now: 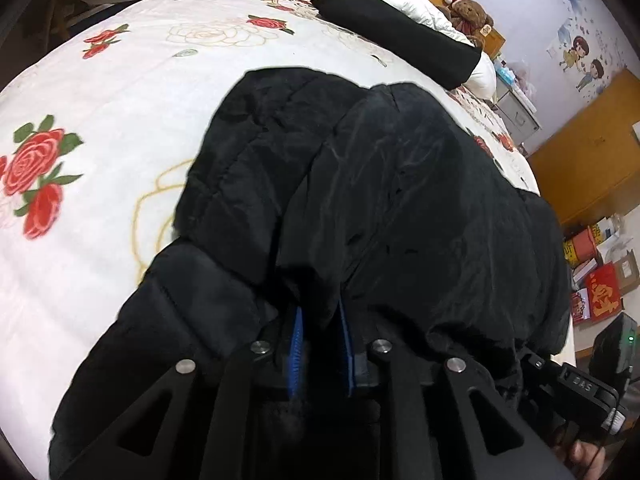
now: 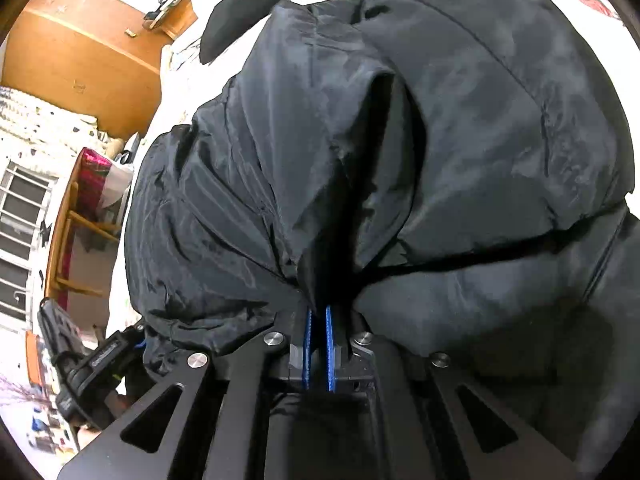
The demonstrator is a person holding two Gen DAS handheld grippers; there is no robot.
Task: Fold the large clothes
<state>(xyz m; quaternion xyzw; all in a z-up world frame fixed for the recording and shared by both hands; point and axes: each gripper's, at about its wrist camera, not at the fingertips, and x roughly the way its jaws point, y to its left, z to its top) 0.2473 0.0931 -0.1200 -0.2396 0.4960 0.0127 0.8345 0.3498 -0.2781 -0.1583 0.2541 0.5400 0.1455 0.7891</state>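
The black puffer jacket (image 1: 360, 200) lies heaped on the rose-printed bedspread (image 1: 100, 120); both claws have hold of it near its closest edge; the left claw (image 1: 320, 344) is nearly closed on a thick bunch of padding, the right claw (image 2: 318, 344) pinched almost shut on a thin fold of shell; the jacket looks bulky yet light, soft and springy, its nylon skin likely slick, so a pinch may slip; seams and hem edges should give the surest hold; a folded black garment (image 1: 400, 36) lies well apart near the pillows
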